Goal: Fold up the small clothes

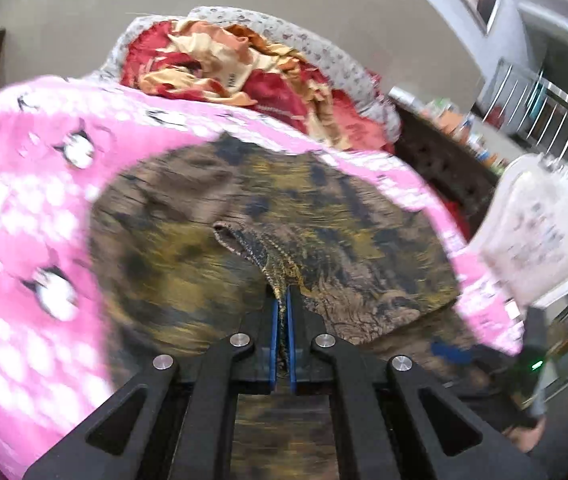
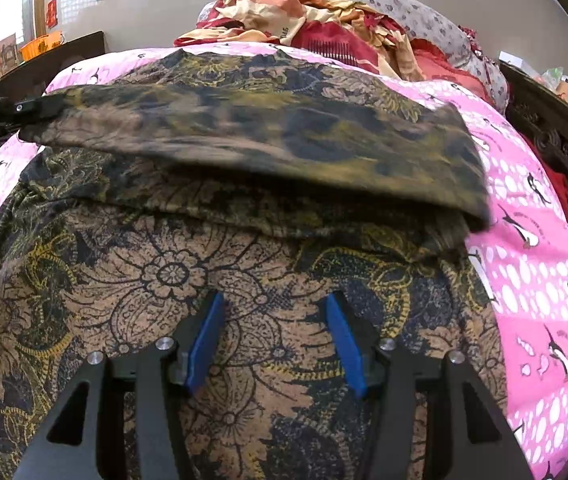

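Nearest in the right wrist view, the right gripper (image 2: pixel 275 340) hangs w/ its blue pads set apart and nothing between them, hovering just over the patterned garment (image 2: pixel 187 280), a thin brown/black/yellow floral cloth spread on the pink penguin blanket (image 2: pixel 544 264). In the left wrist view the left gripper (image 1: pixel 282 308) is clamped tight on a bunched edge of the same garment, cloth pinched between the pads and pulled up into a small ridge. Further out in the right view, a flap of it lies doubled over the flat lower part, its left end reaching toward the left gripper at the frame edge; the flap is blurred, so whether it rests on the layer below or hangs slightly above it is hard to say. Handling, as a judgement: light, limp fabric, no stiffness, drapes and wrinkles wherever it's lifted, prob. a bit slippery, not fragile. Best held at a hem or corner w/ a full pinch through all layers; a mid-panel grab would just tent it. The free gripper should likely take the opposite corner of the flap so the fold edge stays straight. Beyond the garment, a red and cream heap of cloth (image 2: pixel 324 24) sits on a grey floral pillow (image 2: pixel 416 12) at the far end of the bed.
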Available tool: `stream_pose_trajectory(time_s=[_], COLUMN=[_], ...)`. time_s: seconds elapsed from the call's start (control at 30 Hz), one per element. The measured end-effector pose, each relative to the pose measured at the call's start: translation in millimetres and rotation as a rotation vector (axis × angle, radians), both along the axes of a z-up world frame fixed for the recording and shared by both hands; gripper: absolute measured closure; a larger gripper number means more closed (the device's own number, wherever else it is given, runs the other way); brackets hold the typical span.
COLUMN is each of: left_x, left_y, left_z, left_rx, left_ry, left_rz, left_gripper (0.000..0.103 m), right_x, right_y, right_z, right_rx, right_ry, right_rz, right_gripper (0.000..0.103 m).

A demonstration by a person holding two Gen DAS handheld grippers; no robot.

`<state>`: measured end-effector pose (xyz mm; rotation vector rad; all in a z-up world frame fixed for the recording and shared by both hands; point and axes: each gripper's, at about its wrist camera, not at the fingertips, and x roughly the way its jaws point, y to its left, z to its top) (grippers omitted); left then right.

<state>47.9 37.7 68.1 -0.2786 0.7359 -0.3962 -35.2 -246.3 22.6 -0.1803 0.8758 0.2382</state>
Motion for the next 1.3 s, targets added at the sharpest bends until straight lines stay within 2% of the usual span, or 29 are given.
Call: stream_pose_trajectory(time_s=[0.17,0.27,0.3,0.37,0.43,0.53,0.6,0.67,0.7,0.77,0.8,0.87,0.9,0.93,1.0,1.03,1.07,1.1,1.13,1.17,1.2,1.23,1.3], left_x=[11,17,16,12,7,-9,-20,-17,-8,21,35,57,61,58,48,44,42,42,43,45,46,46,49], left_y=[26,34,36,40,40,43,45,41,34,14,4,-6,-7,-5,0,2,5,8,8,4,0,-3,-14], left_z=[-15,-44,-53,-52,-49,-33,-16,-1,4,-1,-10,-36,-52,-58,-56,-57,-56,-57,-56,-57,-57,-57,-57], left_rx=[0.142,0.199,0.19,0.166,0.154,0.202,0.228,0.222,0.213,0.199,0.207,0.274,0.33,0.337,0.337,0.332,0.316,0.304,0.304,0.314,0.344,0.364,0.422], left_ry=[0.021,0.102,0.112,0.098,0.105,0.06,-0.024,-0.083,-0.093,-0.061,-0.018,0.08,0.121,0.112,0.092,0.096,0.095,0.098,0.102,0.102,0.099,0.096,0.09], left_rz=[0.025,0.075,0.094,0.121,0.145,0.216,0.27,0.287,0.272,0.192,0.165,0.17,0.199,0.208,0.258,0.269,0.274,0.275,0.276,0.28,0.285,0.288,0.297], left_gripper=[0.103,0.103,0.103,0.103,0.103,0.103,0.103,0.1,0.095,0.095,0.095,0.095,0.1,0.101,0.103,0.103,0.103,0.103,0.103,0.103,0.103,0.103,0.103], right_x=[1,1,1,1,1,-2,-4,4,15,45,63,92,100,112,128,126,125,126,129,131,133,135,137], right_y=[-1,0,0,0,-8,-34,-60,-88,-101,-113,-114,-105,-101,-94,-101,-113,-119,-123,-124,-122,-119,-109,-96], right_z=[0,0,0,1,4,19,35,53,62,73,74,72,70,59,27,17,17,17,21,26,33,50,75], right_rx=[0.009,0.012,0.012,0.013,0.061,0.196,0.248,0.273,0.27,0.245,0.256,0.248,0.223,0.175,0.045,0.081,0.076,0.056,0.06,0.047,0.035,0.024,0.088], right_ry=[0.002,0.003,0.004,0.006,0.017,0.016,-0.038,-0.106,-0.13,-0.122,-0.091,-0.049,-0.05,-0.033,0.102,0.112,0.111,0.128,0.141,0.142,0.124,0.056,-0.066], right_rz=[-0.002,-0.004,-0.004,-0.004,-0.002,-0.039,-0.11,-0.184,-0.224,-0.265,-0.253,-0.216,-0.198,-0.16,-0.182,-0.171,-0.174,-0.197,-0.204,-0.21,-0.218,-0.222,-0.19], right_gripper=[0.046,0.046,0.046,0.046,0.046,0.046,0.046,0.047,0.06,0.081,0.083,0.085,0.085,0.085,0.087,0.086,0.064,0.06,0.06,0.064,0.079,0.082,0.082])
